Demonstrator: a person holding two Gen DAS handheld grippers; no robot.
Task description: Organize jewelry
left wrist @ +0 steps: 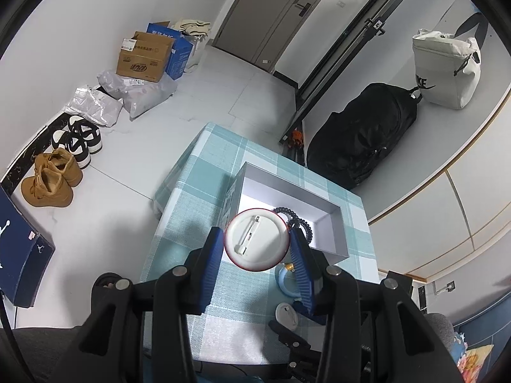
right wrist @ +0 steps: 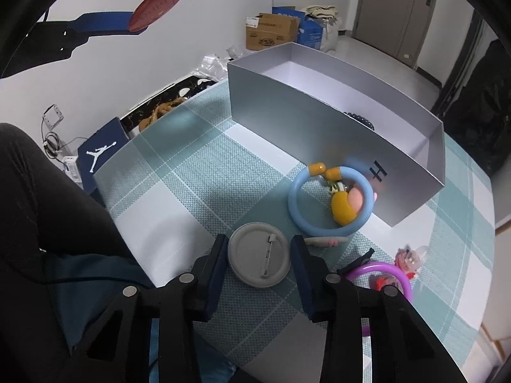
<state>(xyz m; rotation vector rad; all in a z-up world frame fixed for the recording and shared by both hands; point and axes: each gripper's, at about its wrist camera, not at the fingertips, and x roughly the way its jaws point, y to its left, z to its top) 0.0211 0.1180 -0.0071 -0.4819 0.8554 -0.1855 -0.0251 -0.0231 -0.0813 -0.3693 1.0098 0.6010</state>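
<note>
Left tongs [left wrist: 255,242] grip red-rimmed badge [left wrist: 257,239]; right tongs [right wrist: 259,255] straddle grey badge [right wrist: 259,259] beside "H" box [right wrist: 335,146].

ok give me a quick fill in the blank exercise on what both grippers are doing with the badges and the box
1. The left gripper holds a round pin badge with a ____ rim.
2. The right gripper has its fingers on either side of a grey badge lying on the ____.
3. The blue ring lies ____ the silver box.
4. The dark coiled band lies ____ the box.

Missing words: red; tablecloth; outside; inside
</note>
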